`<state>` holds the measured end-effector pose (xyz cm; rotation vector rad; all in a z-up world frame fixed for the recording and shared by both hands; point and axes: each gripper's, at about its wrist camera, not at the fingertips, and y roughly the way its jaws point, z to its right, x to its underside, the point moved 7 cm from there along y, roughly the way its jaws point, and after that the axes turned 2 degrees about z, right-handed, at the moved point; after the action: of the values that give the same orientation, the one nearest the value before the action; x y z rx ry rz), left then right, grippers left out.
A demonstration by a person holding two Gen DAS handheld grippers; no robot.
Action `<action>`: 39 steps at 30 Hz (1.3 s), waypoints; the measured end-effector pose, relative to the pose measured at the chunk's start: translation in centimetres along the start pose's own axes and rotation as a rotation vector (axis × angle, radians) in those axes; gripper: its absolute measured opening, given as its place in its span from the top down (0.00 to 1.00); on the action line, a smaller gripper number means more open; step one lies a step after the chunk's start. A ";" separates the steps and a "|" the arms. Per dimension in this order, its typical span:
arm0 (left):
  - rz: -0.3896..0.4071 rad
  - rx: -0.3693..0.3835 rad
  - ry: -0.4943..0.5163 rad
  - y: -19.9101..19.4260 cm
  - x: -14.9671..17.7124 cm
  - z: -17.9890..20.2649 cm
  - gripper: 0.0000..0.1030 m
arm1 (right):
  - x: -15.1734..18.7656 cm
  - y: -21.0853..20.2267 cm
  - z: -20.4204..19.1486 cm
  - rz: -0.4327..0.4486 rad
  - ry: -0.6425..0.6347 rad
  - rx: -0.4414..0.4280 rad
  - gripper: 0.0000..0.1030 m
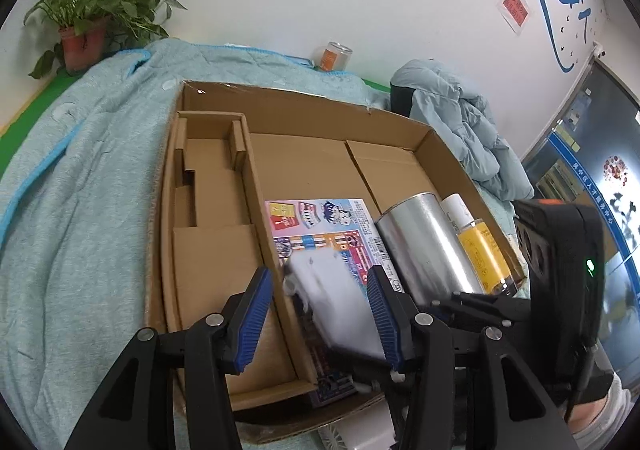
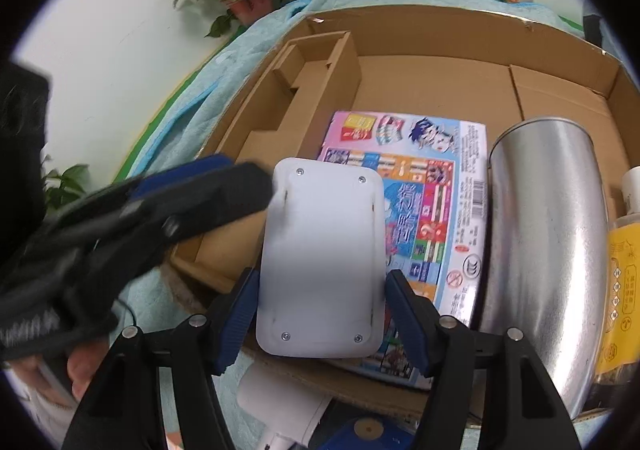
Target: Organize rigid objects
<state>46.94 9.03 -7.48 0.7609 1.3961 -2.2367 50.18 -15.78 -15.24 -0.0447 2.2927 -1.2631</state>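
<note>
White plastic case (image 2: pixel 320 262) sits btwn my right hand-held gripper (image 2: pixel 320 314) pads, gripped by long edges. Stiff, light, smooth, prob slippery. Left hand-held gripper (image 1: pixel 320 314) half-open, empty.

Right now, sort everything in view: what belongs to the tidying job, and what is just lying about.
Part of the job:
cardboard box
white plastic device, between the right gripper fingers
colourful printed box
silver metal can
yellow-labelled bottle
left gripper

Just lying about:
potted plant
light blue blanket
orange-labelled jar
pale blue jacket
</note>
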 end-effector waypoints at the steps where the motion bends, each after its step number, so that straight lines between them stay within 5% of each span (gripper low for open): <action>1: 0.005 0.003 -0.013 -0.3 0.0 -0.1 0.55 | -0.3 0.1 0.2 0.006 0.009 0.019 0.38; 7: 0.042 -0.026 -0.030 -2.1 0.4 -0.7 0.55 | -0.4 0.4 -0.6 0.018 0.004 0.109 0.35; 10: 0.055 -0.052 -0.025 -3.0 0.9 -1.0 0.55 | 0.6 0.5 -1.2 -0.005 0.023 0.025 0.28; 13: 0.080 -0.083 -0.022 -4.2 1.6 -1.3 0.51 | 0.8 0.5 -0.6 0.009 0.025 0.031 0.28; 15: 0.093 -0.093 -0.022 -5.0 2.1 -1.5 0.51 | 1.0 0.7 -0.3 0.004 0.025 0.039 0.41; 18: 0.119 -0.124 -0.006 -6.1 3.0 -1.3 0.51 | 1.4 0.3 -1.4 0.024 -0.048 0.058 0.41; 20: 0.164 -0.159 0.023 -7.5 3.7 -0.5 0.46 | 1.7 -0.9 -2.1 0.071 -0.109 0.082 0.41; 22: 0.251 -0.250 0.060 -9.7 4.6 0.4 0.07 | 2.0 -3.7 -2.9 0.206 -0.193 0.167 0.38; 23: 0.290 -0.277 0.072 -10.6 5.0 0.8 0.00 | 2.6 -5.4 -3.2 0.283 -0.234 0.211 0.23; 24: 0.344 -0.293 0.090 -11.7 5.3 1.5 0.01 | 3.1 -6.6 -3.5 0.339 -0.256 0.234 0.12; 30: 0.372 -0.327 0.104 -13.8 8.6 4.8 0.01 | 7.6 -9.9 -2.4 0.411 -0.218 0.247 0.11; 32: 0.359 -0.305 0.105 -13.7 9.8 5.7 0.11 | 8.5 -10.4 -1.8 0.411 -0.192 0.241 0.12; 34: 0.312 -0.235 0.091 -13.0 11.0 6.6 0.97 | 9.1 -10.8 -1.3 0.413 -0.184 0.273 0.38; 35: 0.270 -0.200 0.079 -12.4 11.8 7.0 1.00 | 9.7 -11.1 -1.1 0.406 -0.179 0.287 0.72; 36: 0.254 -0.187 0.072 -12.1 12.3 7.5 0.99 | 10.0 -11.2 -1.0 0.391 -0.166 0.283 0.80; 38: 0.265 -0.191 0.078 -12.2 13.1 8.6 0.97 | 10.9 -11.6 -0.7 0.385 -0.143 0.264 0.80; 39: 0.266 -0.203 0.079 -12.3 13.4 9.0 0.75 | 11.2 -12.0 -0.6 0.395 -0.141 0.256 0.75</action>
<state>27.25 5.48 -4.26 0.9130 1.4384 -1.8511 37.65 -25.10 -10.19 0.3784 1.8860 -1.2816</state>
